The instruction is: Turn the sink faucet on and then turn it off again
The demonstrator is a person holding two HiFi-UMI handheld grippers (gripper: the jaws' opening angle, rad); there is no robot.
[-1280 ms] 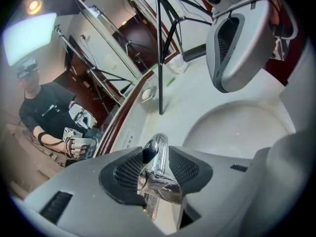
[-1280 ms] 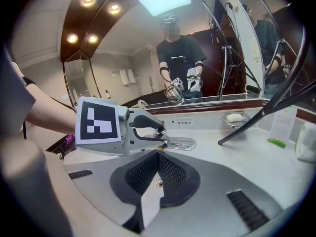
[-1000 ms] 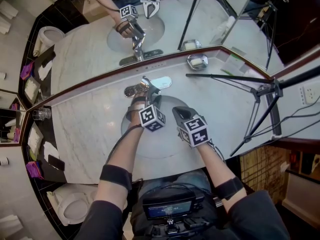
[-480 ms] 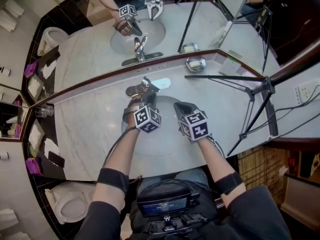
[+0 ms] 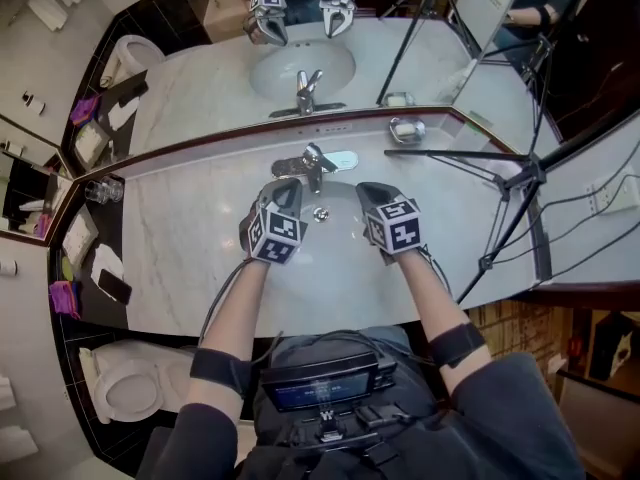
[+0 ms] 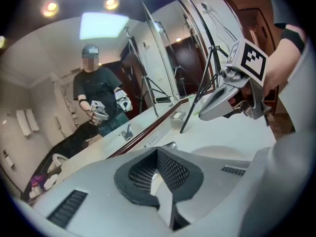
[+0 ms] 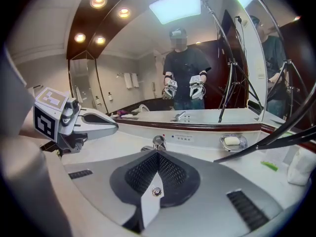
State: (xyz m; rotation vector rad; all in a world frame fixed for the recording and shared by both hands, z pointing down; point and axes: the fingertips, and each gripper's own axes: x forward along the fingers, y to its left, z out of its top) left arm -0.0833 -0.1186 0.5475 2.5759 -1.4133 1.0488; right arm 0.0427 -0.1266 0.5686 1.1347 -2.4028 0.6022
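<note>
- Jaws on both grippers are sitting closed and empty: left gripper [image 5: 284,192] and right gripper [image 5: 372,194] are gripping nothing and touching nothing.
- Marble counter [image 5: 180,238] is carrying the sink basin [image 5: 325,256]; both grippers are hovering above the bowl.
- Faucet [image 5: 314,162] is standing at 12 o'clock on the basin rim, apart from both grippers. No stream is showing.
- Drain [image 5: 321,214] is lying between the tips, left gripper at 10 o'clock, right at 2 o'clock.
- Risk, as judged: a lever resting short of fully off is going to drip, and a closed jaw swinging past is liable to knock it open.
</note>
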